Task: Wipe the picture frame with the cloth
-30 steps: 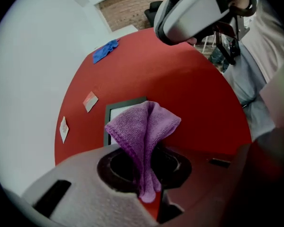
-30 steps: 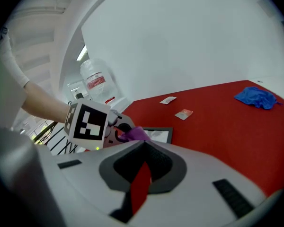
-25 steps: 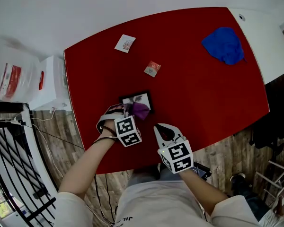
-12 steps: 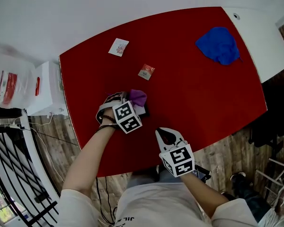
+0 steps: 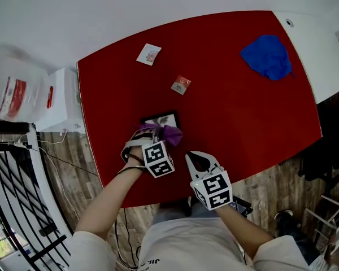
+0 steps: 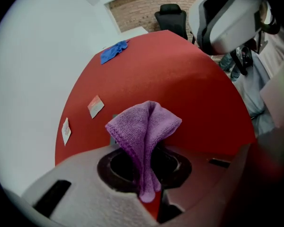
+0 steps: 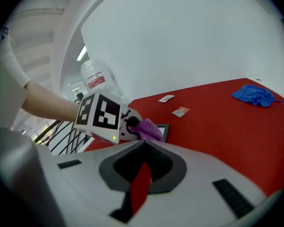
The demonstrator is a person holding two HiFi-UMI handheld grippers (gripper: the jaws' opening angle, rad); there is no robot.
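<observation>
Black picture frame (image 5: 161,119) by the red table's (image 5: 243,112) near edge shows again; my left gripper (image 5: 151,133), clamping the purple cloth (image 5: 170,133), pulled back mid-wipe; right gripper (image 5: 199,160) closed, empty

Blue rag (image 5: 266,56), white card (image 5: 149,53) and sachet (image 5: 181,84) lie on red table (image 5: 243,112).

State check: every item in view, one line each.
Left gripper: shut on purple cloth.
Right gripper: shut, empty.
Purple cloth: bunched, pinched in left gripper, at the frame's near edge.
Frame: flat on table, near part hidden by cloth and gripper.
Blue cloth: crumpled, far right corner.
Packet: flat on table.
Card: flat on table.
</observation>
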